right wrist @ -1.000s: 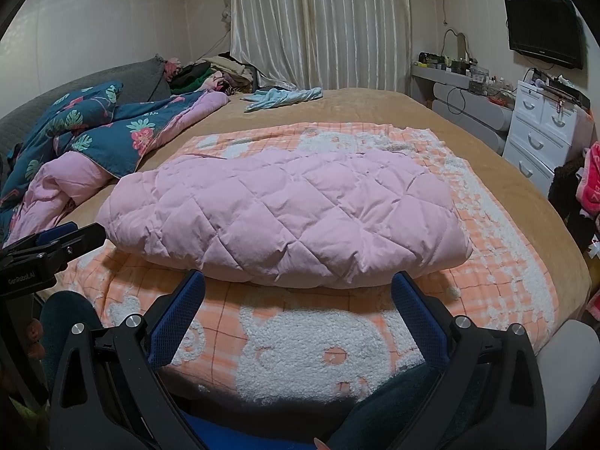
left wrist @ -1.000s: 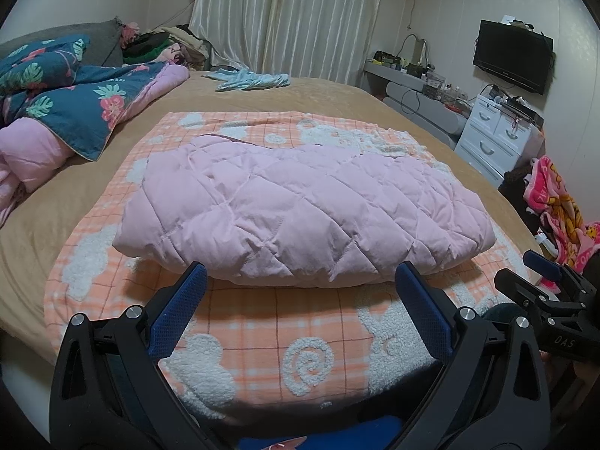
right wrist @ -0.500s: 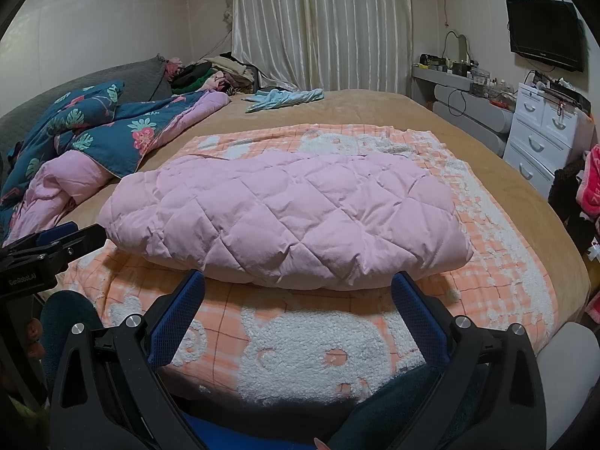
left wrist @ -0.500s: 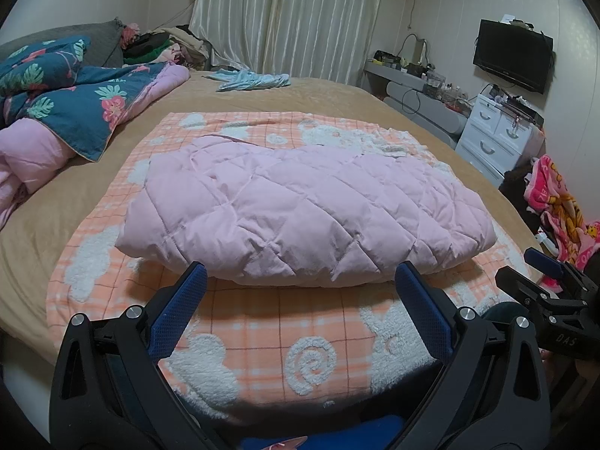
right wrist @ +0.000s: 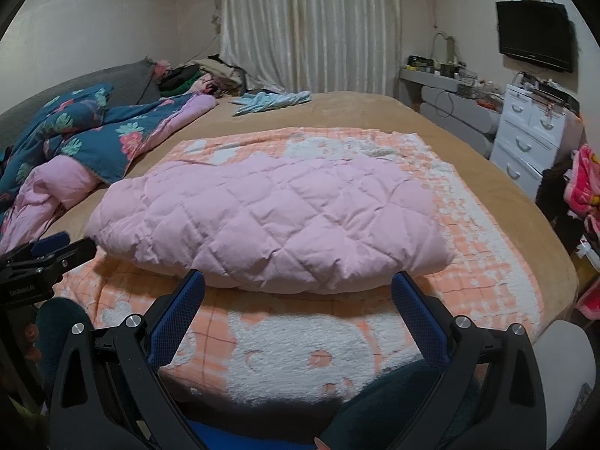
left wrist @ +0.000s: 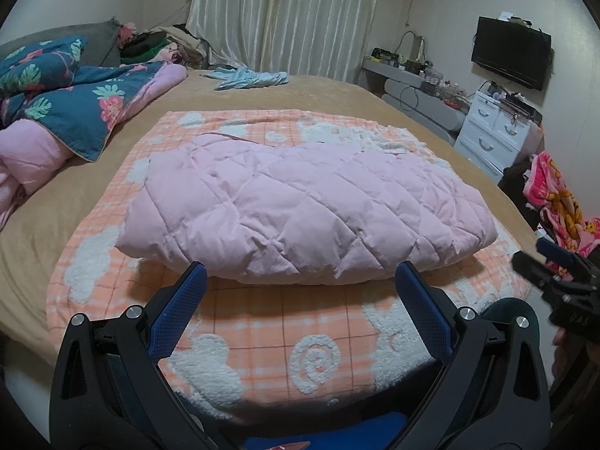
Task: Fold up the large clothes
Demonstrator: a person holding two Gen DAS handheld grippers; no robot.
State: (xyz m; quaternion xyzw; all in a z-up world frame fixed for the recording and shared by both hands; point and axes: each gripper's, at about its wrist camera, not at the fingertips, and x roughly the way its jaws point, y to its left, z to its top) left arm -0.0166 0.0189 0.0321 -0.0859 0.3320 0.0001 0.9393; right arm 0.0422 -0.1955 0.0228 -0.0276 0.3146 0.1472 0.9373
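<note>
Pink quilted jacket (left wrist: pixel 300 210) lies folded into a thick bundle on the orange checked blanket (left wrist: pixel 270 337), mid-bed (left wrist: pixel 318 97). Left hand-held gripper (left wrist: pixel 300 285) hovers just short of its near edge, fingers spread wide, empty. Right hand-held gripper (right wrist: pixel 298 290) likewise spread wide, holding nothing. Floral duvet (left wrist: pixel 75 108) heaped at left.

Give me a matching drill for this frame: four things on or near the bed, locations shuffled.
1. pink quilted jacket
2. light blue garment
3. floral duvet
4. TV

a. wall above the white drawers
b. bunched along the bed's left side
c. folded on the orange checked blanket, ahead of both open grippers
d. far end of the bed, near the curtain

Pairs: 1-c, 2-d, 3-b, 4-a
</note>
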